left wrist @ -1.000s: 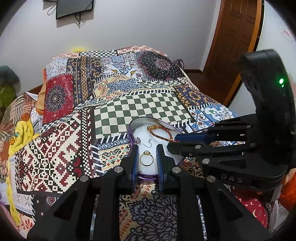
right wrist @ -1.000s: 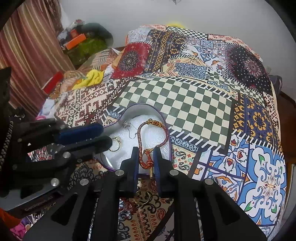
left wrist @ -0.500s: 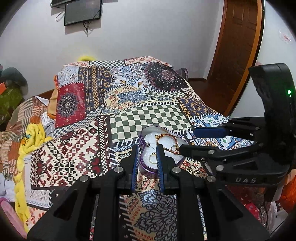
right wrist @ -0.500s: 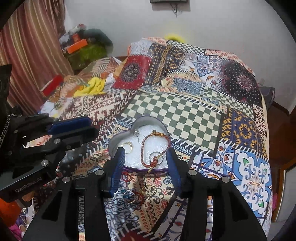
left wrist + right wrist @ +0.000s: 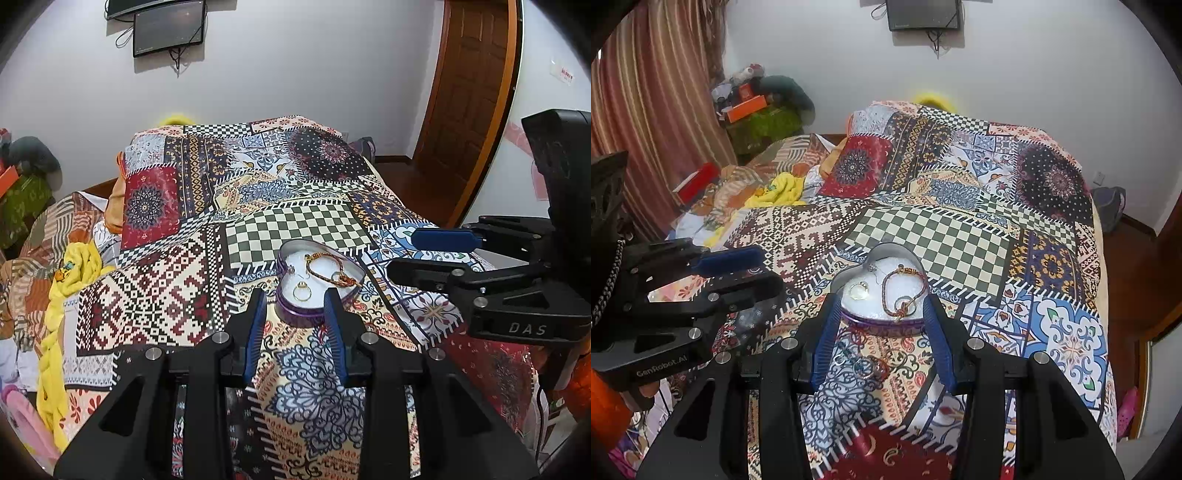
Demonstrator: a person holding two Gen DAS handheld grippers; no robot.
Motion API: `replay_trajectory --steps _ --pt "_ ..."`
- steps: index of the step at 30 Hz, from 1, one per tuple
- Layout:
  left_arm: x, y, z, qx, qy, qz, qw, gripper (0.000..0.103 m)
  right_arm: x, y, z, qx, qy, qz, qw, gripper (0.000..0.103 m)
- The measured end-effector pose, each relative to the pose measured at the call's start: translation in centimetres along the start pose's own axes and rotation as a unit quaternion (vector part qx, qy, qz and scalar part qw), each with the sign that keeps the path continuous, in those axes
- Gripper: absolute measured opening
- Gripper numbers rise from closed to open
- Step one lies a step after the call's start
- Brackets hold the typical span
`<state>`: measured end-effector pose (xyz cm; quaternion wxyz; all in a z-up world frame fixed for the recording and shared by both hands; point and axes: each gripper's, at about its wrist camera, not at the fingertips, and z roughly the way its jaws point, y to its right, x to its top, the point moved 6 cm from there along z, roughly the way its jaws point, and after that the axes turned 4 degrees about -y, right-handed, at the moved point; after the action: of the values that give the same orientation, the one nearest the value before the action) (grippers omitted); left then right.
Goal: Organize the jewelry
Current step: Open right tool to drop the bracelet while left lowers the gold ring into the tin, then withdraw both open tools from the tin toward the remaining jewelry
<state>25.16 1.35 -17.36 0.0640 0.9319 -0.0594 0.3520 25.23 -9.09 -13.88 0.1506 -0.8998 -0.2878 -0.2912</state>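
Note:
A purple heart-shaped tin (image 5: 295, 314) (image 5: 886, 326) with a white lining sits on the patchwork bedspread. In it lie a gold ring (image 5: 301, 291) (image 5: 858, 290), a red and gold bracelet (image 5: 325, 271) (image 5: 901, 291) with a second ring on it, and a small earring (image 5: 293, 270). My left gripper (image 5: 297, 299) is open and empty, held just before the tin. My right gripper (image 5: 881, 306) is open and empty, also just before the tin. A few more rings (image 5: 866, 365) lie on the bedspread between the right gripper's fingers.
The patchwork bedspread (image 5: 295, 221) covers the whole bed. A yellow cloth (image 5: 70, 273) and loose clothes lie at the left side. A wooden door (image 5: 469, 92) stands at the right. A wall screen (image 5: 168, 26) hangs above. Boxes (image 5: 746, 107) pile by the curtain.
Both grippers have pulled back and up from the tin. The right gripper opened first and left the bracelet in the tin; the left gripper has opened too, with the ring lying in the tin.

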Motion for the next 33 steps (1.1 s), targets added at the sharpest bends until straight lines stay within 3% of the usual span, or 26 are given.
replay_trajectory --steps 14,24,33 --pt "-3.2 -0.8 1.1 -0.003 -0.039 -0.015 0.9991 0.033 -2.6 0.2 0.2 -0.009 -0.025 0.016 1.0 0.042" --pt "-6.4 -1.3 3.2 -0.015 -0.08 -0.038 0.996 0.033 -5.6 0.1 4.2 0.0 -0.088 0.03 0.996 0.042" --pt "-6.8 -1.0 4.0 -0.027 -0.081 -0.038 0.9956 0.032 -6.4 0.2 6.2 0.009 -0.115 0.034 0.993 0.042"
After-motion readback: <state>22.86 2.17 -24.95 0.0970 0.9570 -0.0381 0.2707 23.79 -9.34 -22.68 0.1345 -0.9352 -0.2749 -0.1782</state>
